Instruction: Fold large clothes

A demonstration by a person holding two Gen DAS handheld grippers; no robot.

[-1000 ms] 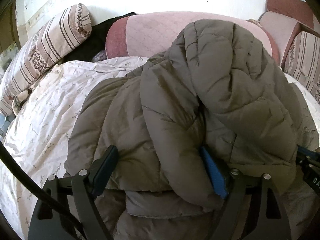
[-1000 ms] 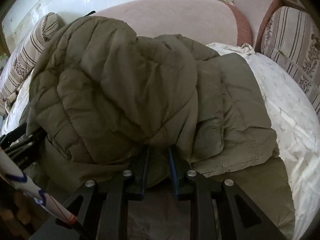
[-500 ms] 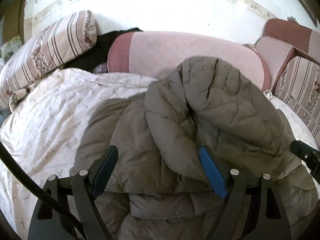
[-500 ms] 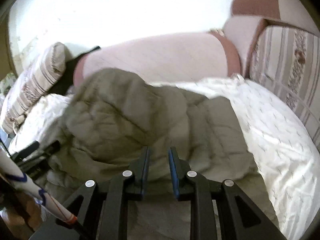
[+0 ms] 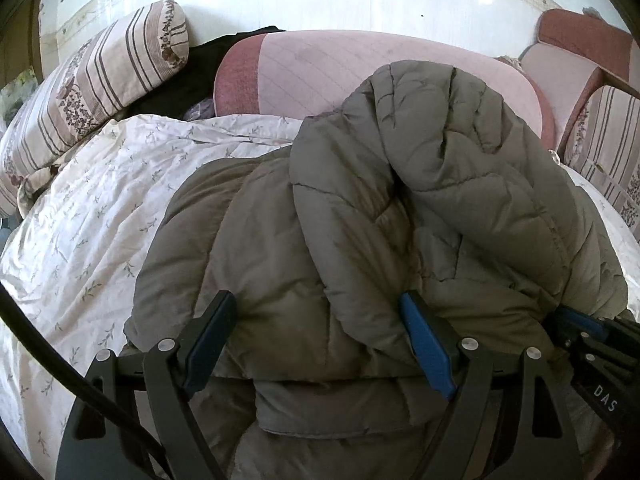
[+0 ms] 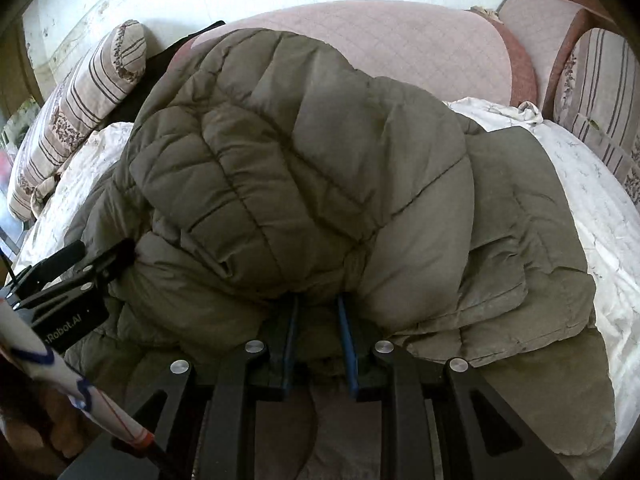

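While jacket lies bunched | left hand-held gripper spread wide, level | right hand-held gripper pinching jacket fold

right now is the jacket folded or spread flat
Partly folded: the jacket has a puffy part doubled over the flat layer, bunched, lying on the sheet.

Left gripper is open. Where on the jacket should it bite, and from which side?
Probably the thick folded roll of the jacket draped between the left gripper pads: its edge hangs toward the camera. Come straight forward from the near side, matching the right gripper, which is pinching nearby.
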